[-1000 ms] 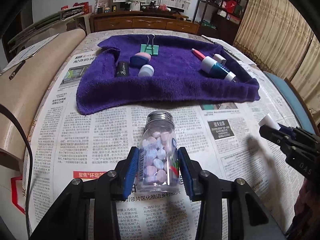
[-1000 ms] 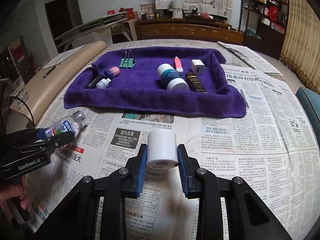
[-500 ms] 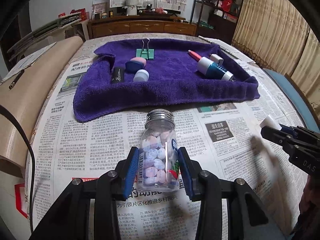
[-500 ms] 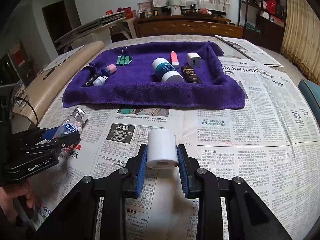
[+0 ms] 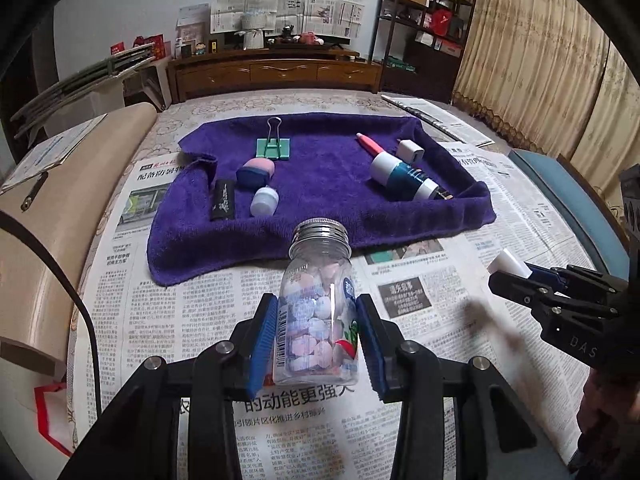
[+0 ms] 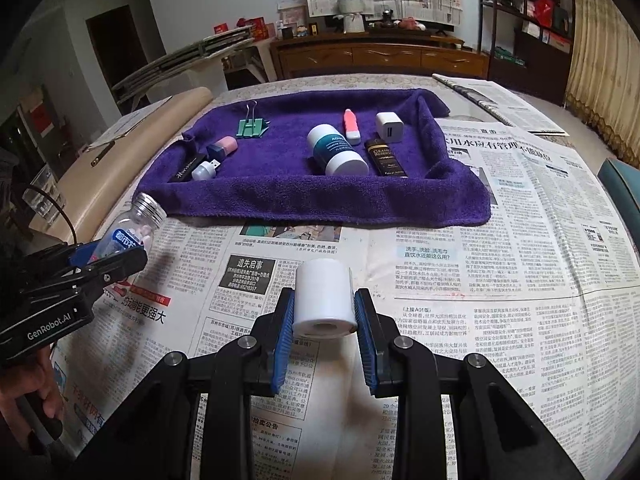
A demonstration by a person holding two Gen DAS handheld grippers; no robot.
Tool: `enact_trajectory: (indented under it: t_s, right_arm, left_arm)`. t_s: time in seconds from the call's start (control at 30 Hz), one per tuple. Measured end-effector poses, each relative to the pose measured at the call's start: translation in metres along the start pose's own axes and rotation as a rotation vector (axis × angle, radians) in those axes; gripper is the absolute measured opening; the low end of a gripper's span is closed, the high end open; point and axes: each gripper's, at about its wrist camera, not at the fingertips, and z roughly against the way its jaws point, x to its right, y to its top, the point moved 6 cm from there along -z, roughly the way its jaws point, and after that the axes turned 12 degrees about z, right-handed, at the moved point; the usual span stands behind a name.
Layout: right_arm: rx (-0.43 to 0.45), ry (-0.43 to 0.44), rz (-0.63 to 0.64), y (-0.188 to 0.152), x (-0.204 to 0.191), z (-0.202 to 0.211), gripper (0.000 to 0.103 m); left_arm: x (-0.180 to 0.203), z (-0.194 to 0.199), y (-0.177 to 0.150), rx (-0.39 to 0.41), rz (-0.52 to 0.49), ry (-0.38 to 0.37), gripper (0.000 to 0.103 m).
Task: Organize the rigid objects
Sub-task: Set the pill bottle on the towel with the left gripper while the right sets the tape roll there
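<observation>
My left gripper (image 5: pixel 318 342) is shut on a clear candy jar (image 5: pixel 318 312) with a silver screw lid, held above the newspaper, just short of the purple towel (image 5: pixel 320 208). It also shows in the right wrist view (image 6: pixel 128 230). My right gripper (image 6: pixel 323 338) is shut on a white paper roll (image 6: pixel 325 300), also seen from the left wrist (image 5: pixel 507 262). On the towel lie a green binder clip (image 6: pixel 252 126), a pink-blue eraser (image 6: pixel 224 148), a white USB stick (image 6: pixel 204 170), a teal-white bottle (image 6: pixel 338 150), a pink pen (image 6: pixel 351 128), a white charger (image 6: pixel 389 127) and a dark packet (image 6: pixel 384 158).
Newspaper (image 6: pixel 500 240) covers the table. A beige rolled mat (image 5: pixel 36 248) lies along the left edge with a black cable (image 5: pixel 86 320) over it. A blue chair (image 5: pixel 568 196) stands at the right. A wooden cabinet (image 5: pixel 276 74) is beyond the table.
Both grippers have risen and tilted up a little, each still holding its object; the towel sits lower and slightly nearer in both views.
</observation>
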Motion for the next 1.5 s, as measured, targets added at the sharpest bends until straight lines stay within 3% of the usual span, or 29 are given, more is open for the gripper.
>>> enact_trajectory:
  t_s: [0.17,0.4,0.6,0.83,0.97,1.1,1.5]
  right_arm:
    - [0.014,0.003,0.017,0.019,0.003,0.005,0.03]
    - [0.06,0.055,0.025,0.075,0.014,0.001,0.03]
    - [0.059,0.107,0.069,0.128,0.024,-0.037,0.03]
    - [0.007,0.136,0.125,0.163,0.037,-0.094,0.03]
    - [-0.023,0.155,0.151,0.175,0.042,-0.12,0.03]
    - [-0.056,0.18,0.182,0.185,0.041,-0.141,0.03]
    - [-0.174,0.231,0.299,0.18,0.024,-0.174,0.03]
  left_arm:
    - [0.006,-0.002,0.021,0.015,0.006,-0.013,0.038]
    - [0.012,-0.025,0.06,0.008,0.02,-0.024,0.038]
    - [0.014,-0.059,0.083,-0.014,0.022,-0.018,0.038]
    - [0.012,-0.094,0.093,-0.066,0.014,0.003,0.038]
    - [0.011,-0.111,0.095,-0.109,0.032,-0.012,0.038]
    - [0.012,-0.125,0.093,-0.142,-0.002,0.019,0.038]
    - [0.012,-0.133,0.092,-0.184,-0.063,0.059,0.039]
